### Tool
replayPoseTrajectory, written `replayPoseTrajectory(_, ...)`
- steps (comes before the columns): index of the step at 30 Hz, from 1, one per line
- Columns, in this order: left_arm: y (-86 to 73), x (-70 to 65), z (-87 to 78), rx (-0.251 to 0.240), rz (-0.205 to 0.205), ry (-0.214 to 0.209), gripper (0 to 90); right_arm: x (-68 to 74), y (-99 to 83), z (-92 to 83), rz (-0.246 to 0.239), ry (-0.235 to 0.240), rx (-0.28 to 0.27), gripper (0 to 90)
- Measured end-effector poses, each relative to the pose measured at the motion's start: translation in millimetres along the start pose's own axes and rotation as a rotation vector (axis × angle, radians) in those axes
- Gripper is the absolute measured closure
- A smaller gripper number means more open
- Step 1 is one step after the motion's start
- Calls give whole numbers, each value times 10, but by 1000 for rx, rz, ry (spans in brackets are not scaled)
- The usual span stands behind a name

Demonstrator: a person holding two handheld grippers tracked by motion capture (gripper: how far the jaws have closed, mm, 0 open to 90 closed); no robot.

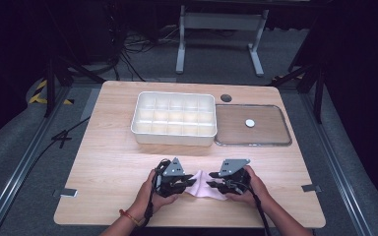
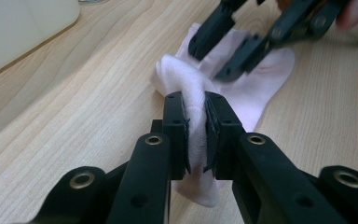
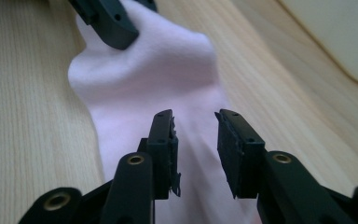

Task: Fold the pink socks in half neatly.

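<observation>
At the near edge of the table (image 1: 108, 147), the person's two forearms come in from below and angle inward, each hand wrapped around a gripper and tipped toward the other. The left gripper (image 1: 179, 183) is clamped on a pale pink sock (image 1: 204, 189), which lies on the wood between the hands. The left gripper view shows the grip plainly: the cloth is bunched into a ridge and pinched between the two black pads, and the rest of the sock (image 2: 261, 88) spreads flat beyond them. The right gripper (image 1: 215, 185) meets the sock from the other side. In the right gripper view its jaws stand apart above the sock (image 3: 168, 84), with the pads pressing on nothing; the left gripper view shows the right gripper (image 2: 242, 51) from the front, poised over the cloth. Farther back, the high view takes in a white divided tray (image 1: 173, 119) and, just beside it, a clear lid (image 1: 253, 125) lying flat.
</observation>
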State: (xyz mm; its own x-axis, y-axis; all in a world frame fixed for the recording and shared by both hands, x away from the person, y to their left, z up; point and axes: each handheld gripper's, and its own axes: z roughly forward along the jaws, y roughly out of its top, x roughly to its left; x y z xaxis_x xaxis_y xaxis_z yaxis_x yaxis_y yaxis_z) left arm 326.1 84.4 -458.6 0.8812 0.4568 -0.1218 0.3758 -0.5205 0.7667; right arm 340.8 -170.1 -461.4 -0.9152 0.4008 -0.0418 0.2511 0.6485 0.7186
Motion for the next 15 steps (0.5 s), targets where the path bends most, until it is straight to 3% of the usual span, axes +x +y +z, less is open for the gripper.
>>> replayPoseTrajectory(6,3,4,7,-3,1,8,795,-137,-163,-252,52,-66,12,624)
replayPoseTrajectory(9,20,-13,19,7,15,27,780,-195,-245,-264,84,-73,41,613)
replayPoseTrajectory(15,57,-16,65,14,38,18,785,-237,-288,-194,119,-37,58,648)
